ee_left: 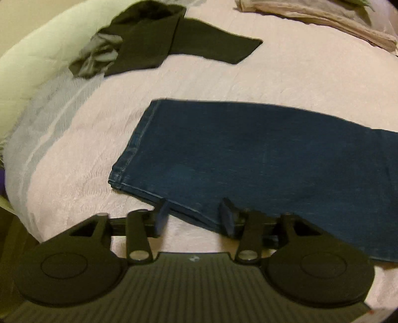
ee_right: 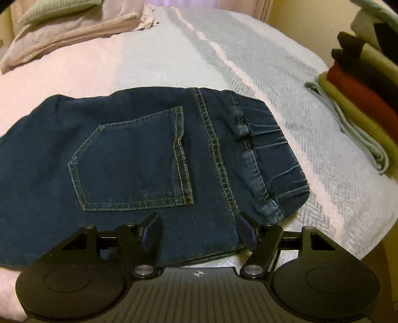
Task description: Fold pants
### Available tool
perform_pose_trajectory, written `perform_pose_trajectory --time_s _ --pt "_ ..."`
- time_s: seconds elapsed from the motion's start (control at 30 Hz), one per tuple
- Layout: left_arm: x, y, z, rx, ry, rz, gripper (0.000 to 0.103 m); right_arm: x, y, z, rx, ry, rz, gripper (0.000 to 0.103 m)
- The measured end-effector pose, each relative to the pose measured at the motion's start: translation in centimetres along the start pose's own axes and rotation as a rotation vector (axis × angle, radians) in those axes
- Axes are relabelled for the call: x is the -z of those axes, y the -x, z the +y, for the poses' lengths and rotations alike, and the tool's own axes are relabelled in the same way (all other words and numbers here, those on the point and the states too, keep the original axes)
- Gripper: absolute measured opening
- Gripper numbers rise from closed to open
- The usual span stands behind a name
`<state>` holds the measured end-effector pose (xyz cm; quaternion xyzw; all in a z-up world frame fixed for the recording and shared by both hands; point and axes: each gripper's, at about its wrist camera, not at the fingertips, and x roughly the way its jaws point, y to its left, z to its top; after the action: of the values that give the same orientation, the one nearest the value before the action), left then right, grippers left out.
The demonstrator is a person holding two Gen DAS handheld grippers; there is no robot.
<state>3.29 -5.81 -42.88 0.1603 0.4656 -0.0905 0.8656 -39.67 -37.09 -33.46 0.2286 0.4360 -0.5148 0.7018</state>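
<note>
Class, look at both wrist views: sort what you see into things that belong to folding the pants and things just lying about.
Belongs to the job:
- blue jeans
- left gripper
- right gripper

Just lying about:
- black garment
- beige cloth
- stack of folded clothes
- pillows

We see a black garment [ee_left: 174, 42] crumpled with grey cloth [ee_left: 97, 57] on the bedspread [ee_left: 74, 149], beige fabric [ee_left: 323, 17] beyond, and stacked folded clothes [ee_right: 360, 99] beside pillows [ee_right: 62, 37].

bare bedspread [ee_left: 74, 154] left of jeans [ee_left: 248, 154], black garment [ee_left: 174, 42] beyond
</note>
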Motion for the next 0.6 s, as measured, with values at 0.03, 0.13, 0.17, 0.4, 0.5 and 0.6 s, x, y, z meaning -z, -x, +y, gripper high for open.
perform_pose_trajectory --time_s 0.03,0.13,0.17,0.4,0.5,0.6 --pt "-0.2 0.1 0.5 0.007 0.002 0.003 0.047 -0.1 0.7 0.3 -0.010 -0.014 0.004 0.065" --pt "-0.4 1.3 1.1 0.016 -0.025 0.021 0.044 0.0 3.7 1.1 -0.070 -0.126 -0.005 0.065" --pt "-0.5 2.3 1.2 0.020 -0.046 0.030 0.044 0.2 5.2 1.7 -0.105 -0.175 0.006 0.065" --pt "-1.0 11.1 1.7 0.148 -0.140 0.099 0.046 2.7 15.4 9.1 -0.250 -0.252 0.084 0.065" --pt "-1.3 15.0 2.2 0.204 -0.168 0.113 0.051 3.3 19.7 12.3 -0.270 -0.182 0.099 0.065" --pt "-1.7 18.7 3.0 0.224 -0.196 0.102 0.056 3.6 23.9 14.4 -0.265 -0.113 0.077 0.065"
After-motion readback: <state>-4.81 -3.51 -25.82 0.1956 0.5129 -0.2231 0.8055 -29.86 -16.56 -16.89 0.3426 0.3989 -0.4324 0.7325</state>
